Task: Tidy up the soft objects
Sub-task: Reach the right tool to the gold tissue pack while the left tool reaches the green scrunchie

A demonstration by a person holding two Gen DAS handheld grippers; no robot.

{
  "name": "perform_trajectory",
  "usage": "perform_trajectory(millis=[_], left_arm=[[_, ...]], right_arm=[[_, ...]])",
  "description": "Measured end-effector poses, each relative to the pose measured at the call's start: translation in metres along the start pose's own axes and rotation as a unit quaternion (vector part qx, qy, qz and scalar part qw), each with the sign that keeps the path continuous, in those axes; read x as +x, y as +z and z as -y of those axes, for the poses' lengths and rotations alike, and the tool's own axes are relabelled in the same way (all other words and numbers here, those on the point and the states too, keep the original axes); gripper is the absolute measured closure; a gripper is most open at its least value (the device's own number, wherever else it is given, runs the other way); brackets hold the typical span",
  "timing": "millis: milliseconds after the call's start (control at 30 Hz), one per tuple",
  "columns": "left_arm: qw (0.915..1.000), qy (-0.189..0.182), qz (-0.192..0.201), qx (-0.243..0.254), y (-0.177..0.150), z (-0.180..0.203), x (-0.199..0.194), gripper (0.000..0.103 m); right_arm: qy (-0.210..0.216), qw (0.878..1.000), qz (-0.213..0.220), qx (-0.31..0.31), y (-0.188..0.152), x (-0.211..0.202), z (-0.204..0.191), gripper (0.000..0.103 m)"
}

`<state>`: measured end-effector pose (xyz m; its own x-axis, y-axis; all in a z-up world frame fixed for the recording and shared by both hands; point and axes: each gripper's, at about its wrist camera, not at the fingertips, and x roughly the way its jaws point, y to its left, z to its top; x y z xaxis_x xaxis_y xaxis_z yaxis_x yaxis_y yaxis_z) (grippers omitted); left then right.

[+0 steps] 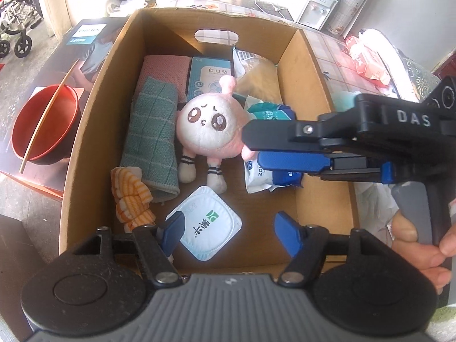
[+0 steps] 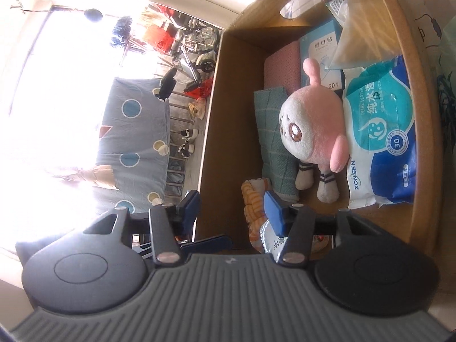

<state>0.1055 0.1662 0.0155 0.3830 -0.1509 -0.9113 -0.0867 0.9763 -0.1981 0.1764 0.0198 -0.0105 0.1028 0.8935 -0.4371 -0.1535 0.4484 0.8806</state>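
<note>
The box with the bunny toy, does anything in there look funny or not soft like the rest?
Yes. In the cardboard box, a foil-lidded yogurt cup lies on the floor by the plush toy, and a bandage carton leans at the back. Neither looks soft like the towels.

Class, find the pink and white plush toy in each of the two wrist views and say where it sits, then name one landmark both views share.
Left wrist view: the plush toy lies at the centre of the picture, inside the cardboard box, right of the green cloth.
Right wrist view: the plush toy is right of centre, between the green cloth and the wet wipes pack.
Shared landmark: the box's oval handle cutout.
</note>
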Motion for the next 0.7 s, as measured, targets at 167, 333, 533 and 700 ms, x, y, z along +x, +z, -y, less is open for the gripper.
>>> perform_trajectory(millis=[167,333,533,700], left_arm=[[0.9992,-0.011,0.024,0.030,0.005,0.025,-0.009,0.029],[0.9969,-0.026,0.035,0.066,0.014,0.062,-0.009,0.028],[0.9901,-0.041,0.053,0.124,0.035,0.127,-0.006,0.023],[0.9766,-0.054,0.056,0.200,0.062,0.200,0.010,0.015]], right_arm=[[0.025,0.996,0.078,-0.039,-0.022,-0.076,-0.008,0.048],[-0.035,0.979,0.183,-0.086,-0.062,-0.162,0.003,0.034],[-0.191,0.930,0.300,-0.096,-0.123,-0.252,0.044,0.026],[-0.330,0.893,0.292,-0.096,-0.156,-0.274,0.089,0.024]])
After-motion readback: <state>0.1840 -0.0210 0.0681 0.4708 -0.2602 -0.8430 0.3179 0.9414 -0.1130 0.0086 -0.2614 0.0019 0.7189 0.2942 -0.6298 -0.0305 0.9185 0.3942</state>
